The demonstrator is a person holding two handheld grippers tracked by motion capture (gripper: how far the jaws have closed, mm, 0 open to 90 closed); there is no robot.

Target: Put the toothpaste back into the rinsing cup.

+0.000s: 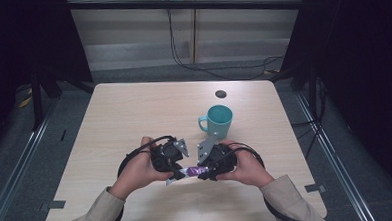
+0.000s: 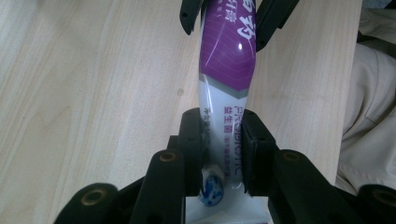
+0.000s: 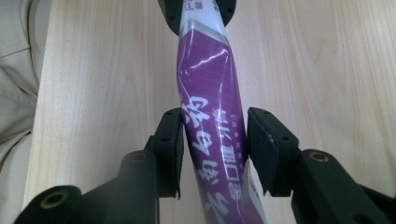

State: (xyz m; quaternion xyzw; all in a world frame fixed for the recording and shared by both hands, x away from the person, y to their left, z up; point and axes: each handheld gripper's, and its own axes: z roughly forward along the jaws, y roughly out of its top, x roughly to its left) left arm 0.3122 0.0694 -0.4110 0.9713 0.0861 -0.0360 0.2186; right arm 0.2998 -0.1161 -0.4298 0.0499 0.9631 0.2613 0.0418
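A purple and white tube (image 1: 191, 171) hangs level just above the table's near middle, held between both grippers. My left gripper (image 2: 223, 126) is shut on the tube's (image 2: 227, 60) white end, with the pads pressed on the printed part near the cap. My right gripper (image 3: 214, 130) has its jaws around the purple end (image 3: 210, 93), and both pads lie against its sides. In the high view the left gripper (image 1: 177, 175) and the right gripper (image 1: 202, 173) face each other tip to tip, a hand behind each.
A teal mug (image 1: 218, 120) stands upright just beyond the right gripper. The light wooden table (image 1: 134, 108) has a small dark round spot (image 1: 221, 94) behind the mug. Beige sleeves come in from the near edge. Cables lie on the floor beyond the table.
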